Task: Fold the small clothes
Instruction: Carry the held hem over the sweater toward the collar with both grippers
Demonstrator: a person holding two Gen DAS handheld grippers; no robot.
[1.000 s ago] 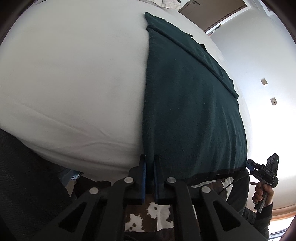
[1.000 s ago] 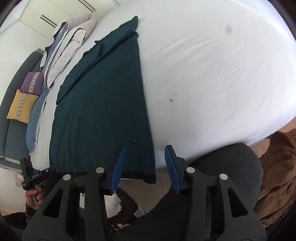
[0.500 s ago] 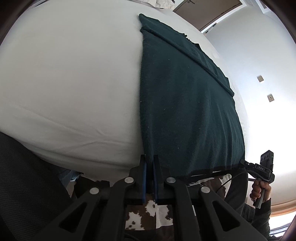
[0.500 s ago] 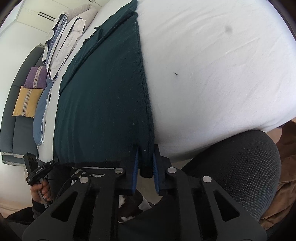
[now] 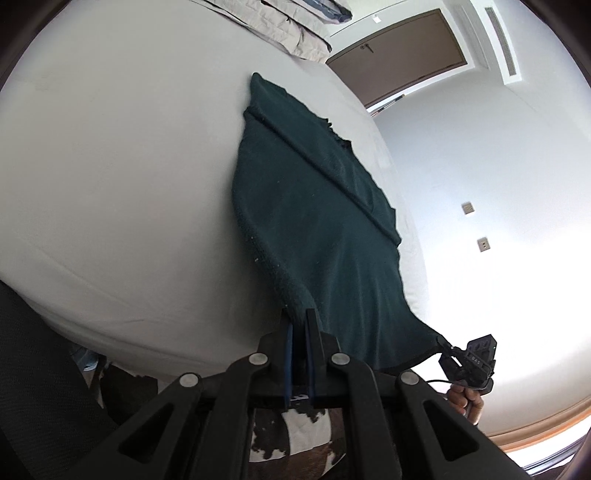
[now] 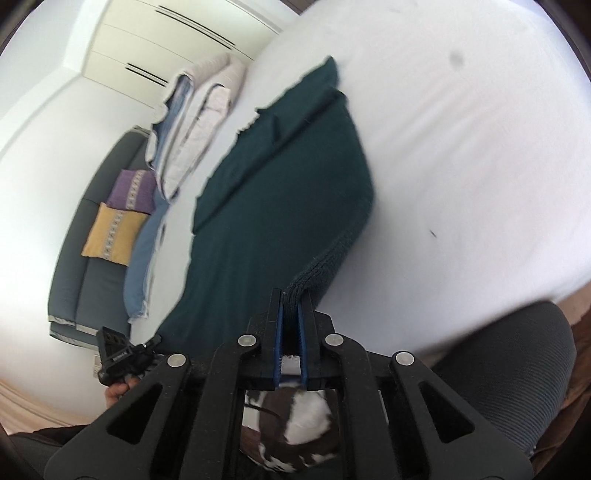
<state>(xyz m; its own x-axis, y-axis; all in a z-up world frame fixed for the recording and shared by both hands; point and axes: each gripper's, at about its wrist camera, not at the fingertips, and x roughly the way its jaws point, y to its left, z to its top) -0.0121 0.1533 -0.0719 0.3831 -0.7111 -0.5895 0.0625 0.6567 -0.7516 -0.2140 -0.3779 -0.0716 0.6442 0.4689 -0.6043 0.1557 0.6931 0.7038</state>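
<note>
Both near corners of the cloth pinched and lifted off the bed

Left claw [image 5: 298, 319] is clamped tight on the near left corner of the dark green cloth [image 5: 325, 221], its edge rising in a curve from the white bed [image 5: 129, 166]. Over on the right, the right claw [image 5: 448, 349] grips the other near corner, cloth sagging between the two. Far end lies flat, with folded bedding [image 5: 280, 26] beyond and a brown door [image 5: 402, 59] behind.
</note>
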